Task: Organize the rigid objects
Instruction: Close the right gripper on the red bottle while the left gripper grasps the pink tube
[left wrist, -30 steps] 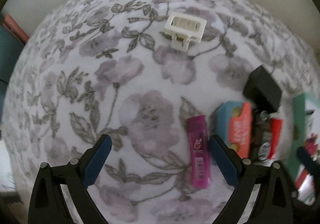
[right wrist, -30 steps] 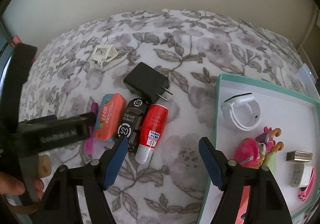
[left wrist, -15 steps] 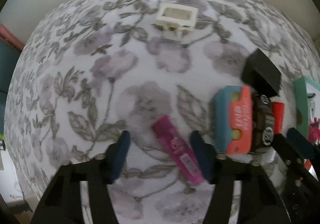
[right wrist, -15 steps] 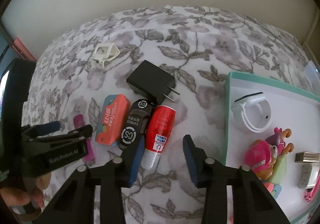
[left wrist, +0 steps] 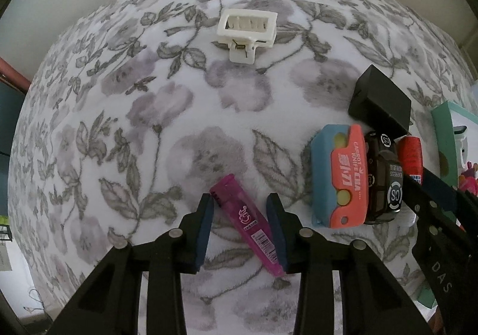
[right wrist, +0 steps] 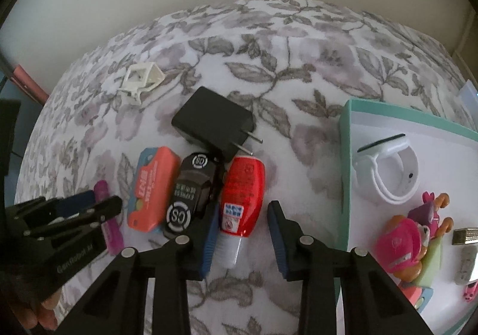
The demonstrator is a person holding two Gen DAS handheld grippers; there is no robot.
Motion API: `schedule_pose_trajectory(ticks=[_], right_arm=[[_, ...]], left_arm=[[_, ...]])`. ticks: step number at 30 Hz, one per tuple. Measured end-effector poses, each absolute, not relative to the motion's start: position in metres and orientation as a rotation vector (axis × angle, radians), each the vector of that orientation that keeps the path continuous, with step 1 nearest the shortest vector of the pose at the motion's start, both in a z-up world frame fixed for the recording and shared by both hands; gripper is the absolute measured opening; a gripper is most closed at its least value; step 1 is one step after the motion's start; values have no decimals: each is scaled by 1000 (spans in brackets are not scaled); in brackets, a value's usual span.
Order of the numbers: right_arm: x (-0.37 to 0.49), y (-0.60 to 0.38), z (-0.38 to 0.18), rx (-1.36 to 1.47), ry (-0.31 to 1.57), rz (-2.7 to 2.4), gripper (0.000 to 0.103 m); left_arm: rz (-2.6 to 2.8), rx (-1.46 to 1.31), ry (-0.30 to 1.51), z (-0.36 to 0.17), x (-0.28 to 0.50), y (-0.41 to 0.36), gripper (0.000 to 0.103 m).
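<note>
On the floral cloth (left wrist: 185, 114), the left tongs (left wrist: 240, 209) have just been closing around the pink lighter (left wrist: 248, 223), which lies slantwise between the narrowed jaws, one pad (left wrist: 206, 227) not yet pressing it

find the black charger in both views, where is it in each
Left wrist view: the black charger sits at the right, above the orange case.
Right wrist view: the black charger lies near the centre, its prongs pointing right, above the red bottle.
Shared landmark: the white hair clip, up and left of the charger in both.
</note>
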State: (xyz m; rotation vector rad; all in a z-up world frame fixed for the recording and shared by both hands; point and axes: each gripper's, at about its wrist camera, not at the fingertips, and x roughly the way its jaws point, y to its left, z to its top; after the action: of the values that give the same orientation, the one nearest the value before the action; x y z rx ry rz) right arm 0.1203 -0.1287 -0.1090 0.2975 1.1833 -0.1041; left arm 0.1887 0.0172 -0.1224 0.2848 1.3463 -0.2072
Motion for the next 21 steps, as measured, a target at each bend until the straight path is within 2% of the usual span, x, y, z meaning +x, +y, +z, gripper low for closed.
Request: schedule_pose_trajectory(ticks=[7, 8, 9, 11, 21], right_arm=[[120, -129, -109, 296, 1167, -107, 33], [120, -128, -109, 293, 1166, -110, 29], [120, -127, -110, 276, 1174, -119, 29], [118, -125, -109, 260, 1175, -116, 29], [105, -129, -100, 276, 1172, -109, 28]], left_arm=[[-195, 283, 1341, -120, 189, 10, 37], [-202, 265, 1346, -119, 190, 10, 34], [-214, 248, 1352, -118, 188, 7, 26], [-222, 245, 1352, -119, 186, 7, 21], [-224, 213, 1305, -100, 178, -1, 20]])
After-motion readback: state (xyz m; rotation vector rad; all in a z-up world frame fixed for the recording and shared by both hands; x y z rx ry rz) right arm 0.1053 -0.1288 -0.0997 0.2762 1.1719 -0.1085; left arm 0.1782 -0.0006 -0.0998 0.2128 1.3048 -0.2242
